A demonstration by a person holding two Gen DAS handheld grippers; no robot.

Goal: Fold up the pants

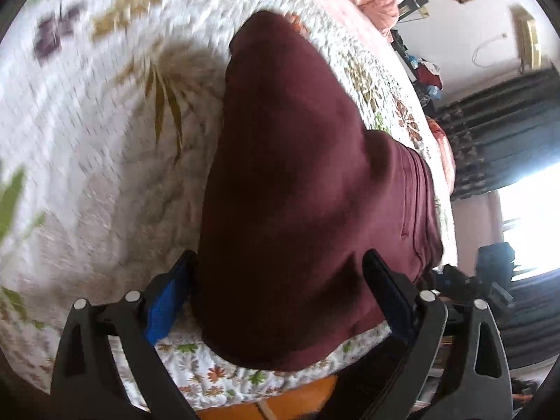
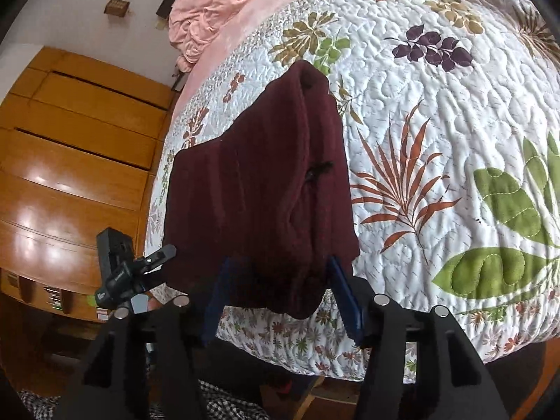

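**Both grippers wide, pants between the fingers**

Left gripper: fingers spread apart, pants lying between them, cloth brushing the inner face of each finger but not pinched. Right gripper: same story, fingers apart, the near hem of the pants sitting in the gap, nothing clamped.

Maroon, thick, fleecy-looking; likely soft and floppy, light enough to lift by an edge, prone to sag and drag on the quilt. Not slippery by the look of the nap. Lying at the near edge of the bed, already doubled into a narrow stack, tapering away. Best hold, probably: both near corners, through all layers, so nothing peels off mid-fold.

Left view: blurred quilt, a stitched seam down the right side of the cloth, curtain and bright window beyond, the other gripper at the right edge. Right view: sharp, a small dark slit or pocket opening on top of the cloth, a wooden wardrobe, pink bedding at the head of the bed, the other gripper at lower left.
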